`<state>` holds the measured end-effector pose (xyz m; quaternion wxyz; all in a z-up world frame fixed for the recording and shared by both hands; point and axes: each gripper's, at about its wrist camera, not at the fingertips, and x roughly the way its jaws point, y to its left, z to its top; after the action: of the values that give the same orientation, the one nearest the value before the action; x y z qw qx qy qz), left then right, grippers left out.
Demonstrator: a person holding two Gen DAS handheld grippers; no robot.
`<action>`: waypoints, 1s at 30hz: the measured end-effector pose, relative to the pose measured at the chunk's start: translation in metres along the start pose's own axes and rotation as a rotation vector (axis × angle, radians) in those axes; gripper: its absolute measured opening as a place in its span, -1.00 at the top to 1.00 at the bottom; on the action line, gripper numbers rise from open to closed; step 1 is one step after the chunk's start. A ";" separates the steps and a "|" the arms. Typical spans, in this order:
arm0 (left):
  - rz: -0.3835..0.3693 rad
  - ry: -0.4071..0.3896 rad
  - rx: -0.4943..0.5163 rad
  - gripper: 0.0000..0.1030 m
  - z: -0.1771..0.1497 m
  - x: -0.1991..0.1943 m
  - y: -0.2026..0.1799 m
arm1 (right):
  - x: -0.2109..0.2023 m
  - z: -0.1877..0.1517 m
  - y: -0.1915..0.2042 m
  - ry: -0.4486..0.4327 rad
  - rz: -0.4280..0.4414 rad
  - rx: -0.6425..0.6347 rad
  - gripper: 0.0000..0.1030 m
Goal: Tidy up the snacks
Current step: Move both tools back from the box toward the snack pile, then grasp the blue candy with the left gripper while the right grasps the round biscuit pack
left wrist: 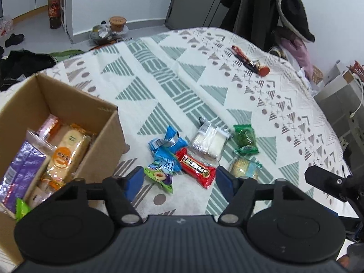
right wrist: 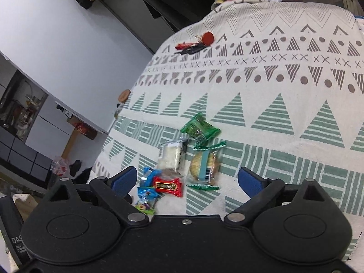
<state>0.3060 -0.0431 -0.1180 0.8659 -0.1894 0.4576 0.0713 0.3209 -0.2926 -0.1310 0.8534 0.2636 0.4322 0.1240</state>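
Note:
Loose snacks lie on the patterned cloth: a red bar, blue packets, a small green-purple packet, a clear white rice cake pack, a green packet and a round cracker pack. A cardboard box at left holds several snacks. My left gripper hovers open just above the red bar and the green-purple packet. My right gripper is open too, near the red bar and cracker pack. Both are empty.
A red disc with dark keys and a red strap lies at the far side of the cloth. Beyond the table edge are a coat on a chair, floor clutter and grey shelving.

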 end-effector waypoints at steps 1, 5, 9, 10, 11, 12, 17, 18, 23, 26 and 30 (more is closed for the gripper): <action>0.001 0.006 -0.001 -0.24 0.000 0.004 0.001 | 0.003 0.000 0.000 0.005 -0.004 -0.003 -0.86; 0.024 0.017 0.008 -0.21 -0.002 0.020 0.003 | 0.015 0.001 -0.002 0.024 -0.018 -0.003 -0.85; 0.030 0.018 0.037 -0.20 0.000 0.034 0.002 | 0.027 0.002 -0.003 0.044 -0.032 -0.006 -0.85; 0.035 0.017 0.046 -0.20 0.000 0.038 0.002 | 0.030 0.003 -0.003 0.050 -0.036 -0.009 -0.85; 0.043 0.016 0.054 -0.20 0.001 0.041 0.002 | 0.033 0.003 -0.003 0.056 -0.040 -0.011 -0.85; 0.052 0.015 0.064 -0.20 0.001 0.044 0.001 | 0.037 0.003 -0.003 0.063 -0.045 -0.012 -0.85; 0.062 0.029 0.092 -0.15 0.001 0.059 0.000 | 0.053 0.004 -0.001 0.089 -0.058 -0.027 -0.73; 0.063 0.037 0.092 -0.12 0.001 0.062 0.001 | 0.056 0.003 0.000 0.093 -0.065 -0.033 -0.73; 0.059 0.066 0.077 0.10 0.000 0.077 0.006 | 0.077 0.003 0.000 0.116 -0.106 -0.059 -0.64; 0.063 0.065 0.067 0.38 0.002 0.080 0.010 | 0.086 0.001 0.003 0.119 -0.123 -0.082 -0.64; 0.034 0.064 0.053 0.41 0.010 0.077 0.014 | 0.098 -0.001 0.011 0.108 -0.158 -0.141 -0.64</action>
<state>0.3532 -0.0306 -0.1796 0.8542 -0.1610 0.4898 0.0677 0.3784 -0.2398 -0.1913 0.8524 0.1611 0.4872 0.1003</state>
